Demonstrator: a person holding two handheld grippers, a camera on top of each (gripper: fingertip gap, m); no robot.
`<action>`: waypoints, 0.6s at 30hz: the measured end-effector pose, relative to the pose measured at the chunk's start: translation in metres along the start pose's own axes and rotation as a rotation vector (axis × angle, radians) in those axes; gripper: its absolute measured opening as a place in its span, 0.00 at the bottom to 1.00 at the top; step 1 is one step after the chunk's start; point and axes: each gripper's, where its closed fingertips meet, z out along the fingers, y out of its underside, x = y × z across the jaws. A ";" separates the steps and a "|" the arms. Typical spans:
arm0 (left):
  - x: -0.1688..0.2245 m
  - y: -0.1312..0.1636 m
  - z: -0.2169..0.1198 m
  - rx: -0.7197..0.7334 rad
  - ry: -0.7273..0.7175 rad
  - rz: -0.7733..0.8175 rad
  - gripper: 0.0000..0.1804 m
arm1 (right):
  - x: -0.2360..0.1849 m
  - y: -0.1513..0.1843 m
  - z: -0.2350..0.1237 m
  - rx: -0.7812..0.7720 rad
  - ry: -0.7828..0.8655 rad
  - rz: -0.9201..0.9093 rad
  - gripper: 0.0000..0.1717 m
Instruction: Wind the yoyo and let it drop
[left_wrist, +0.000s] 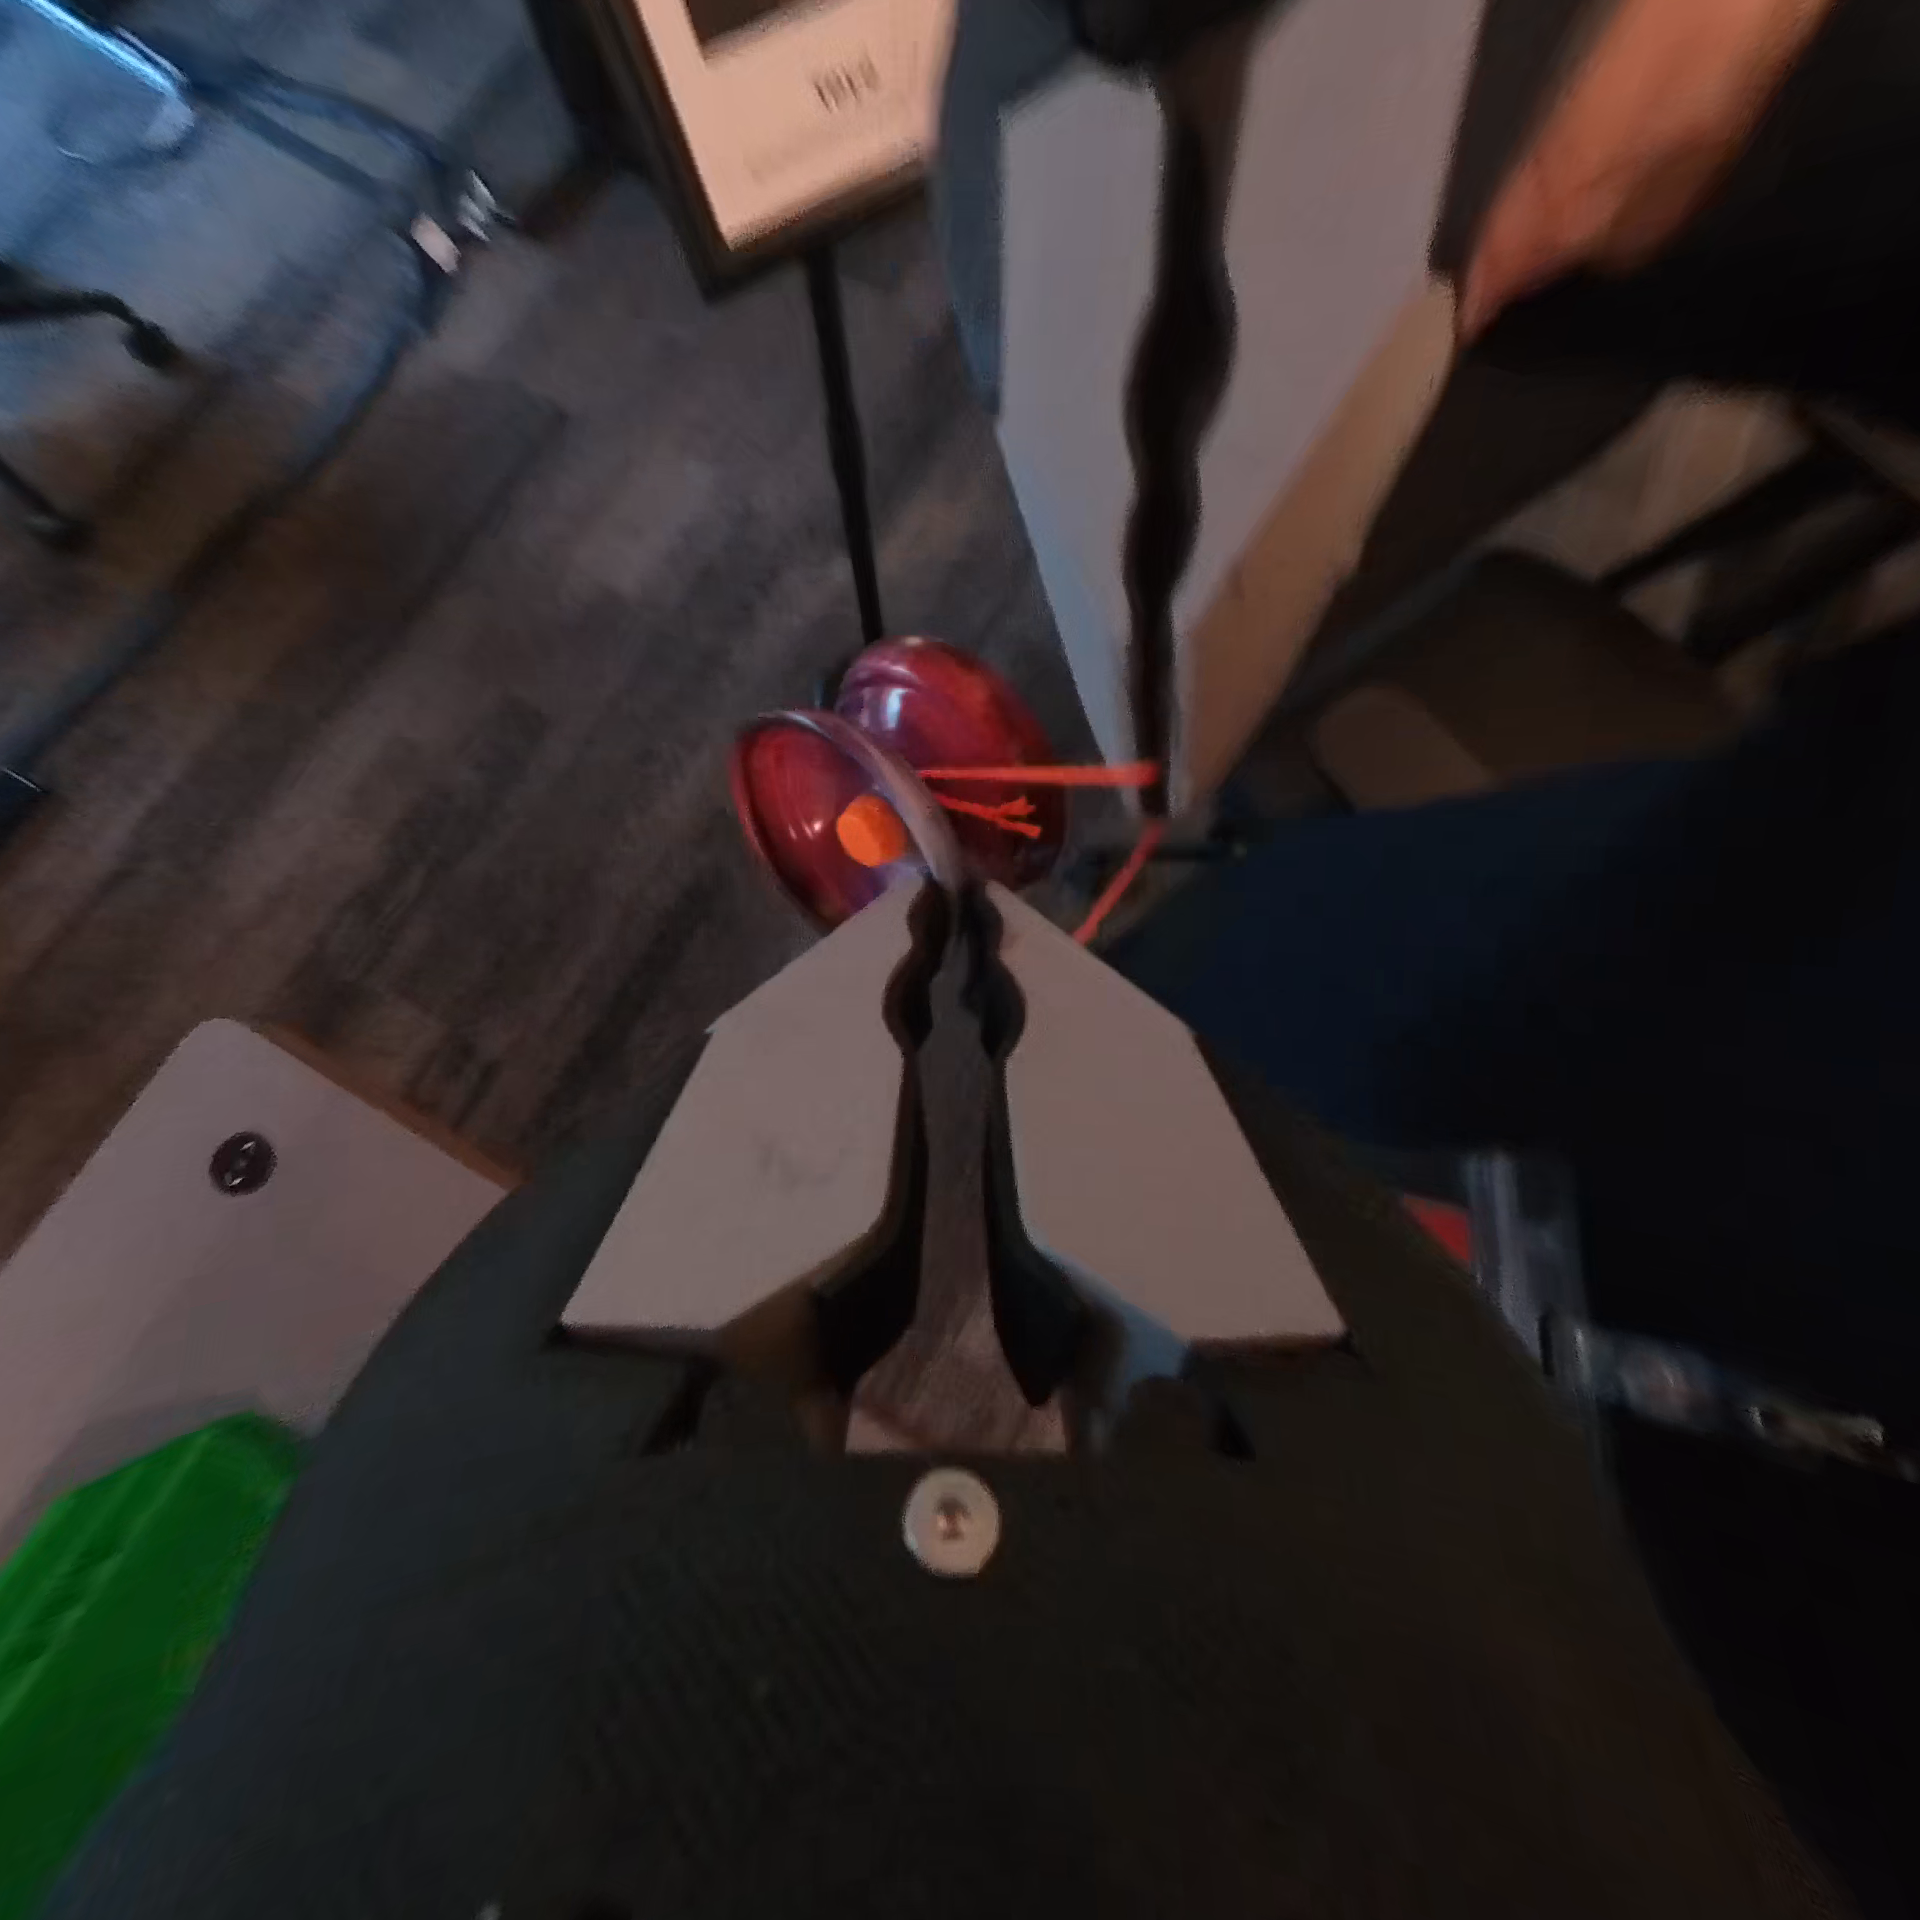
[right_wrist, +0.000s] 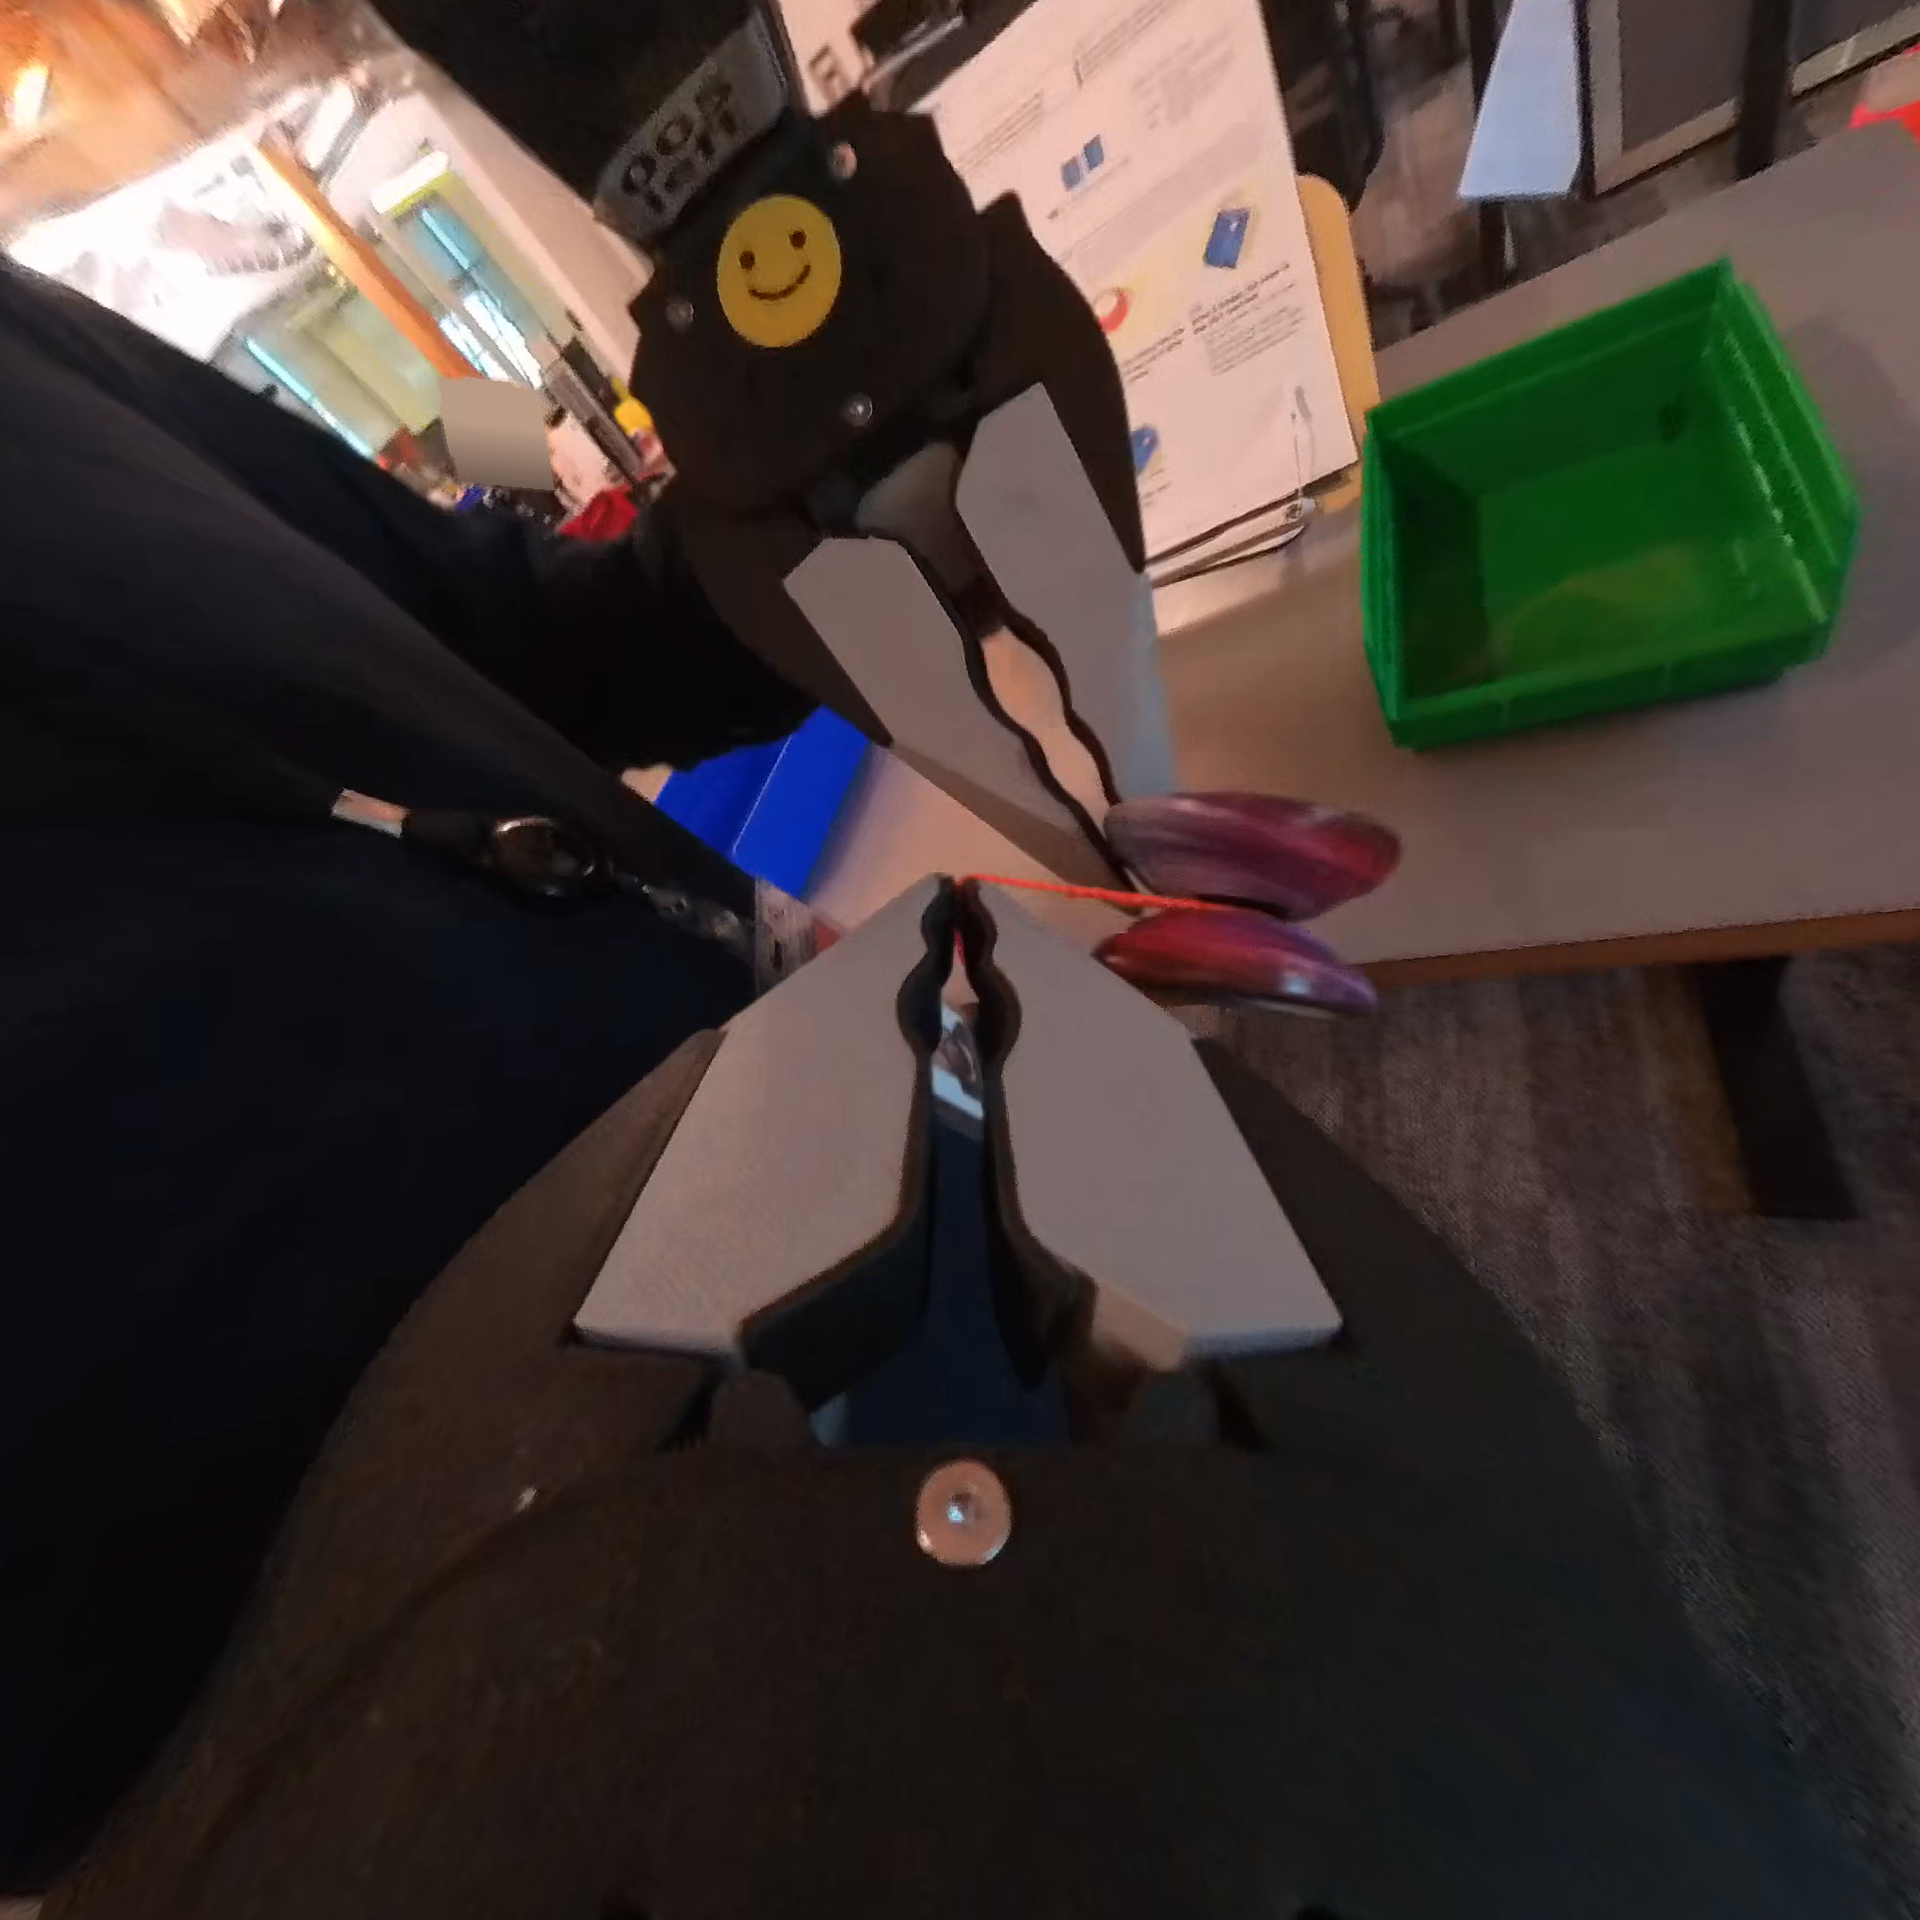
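Gleaming round maroon yoyo (left_wrist: 894, 790), thin orange string (right_wrist: 1049, 891)

We see a glossy, smooth plastic yoyo (right_wrist: 1257, 852) with thin twisted orange string (right_wrist: 1049, 891), a ridged shiny green plastic bin (right_wrist: 1600, 520), and a matt table (right_wrist: 1558, 831).

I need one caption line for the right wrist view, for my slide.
Right hand-held gripper pinches the red string while the left hand-held gripper clamps the purple-red yoyo by its rim.

A workshop or exhibition hall: printed poster boards (right_wrist: 1174, 260) stand behind a grey desk (right_wrist: 1558, 831) bearing a green plastic bin (right_wrist: 1600, 499), on grey carpet (right_wrist: 1558, 1247).
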 end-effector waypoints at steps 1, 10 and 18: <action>-0.003 -0.008 -0.001 0.077 -0.014 -0.045 0.01 | 0.002 0.002 0.004 0.003 0.020 0.011 0.00; -0.001 -0.049 -0.035 0.459 0.242 -0.366 0.01 | 0.014 0.027 0.043 0.087 0.054 0.011 0.00; 0.042 -0.017 -0.037 0.233 0.405 -0.151 0.01 | 0.069 0.043 -0.005 -0.087 0.328 -0.069 0.00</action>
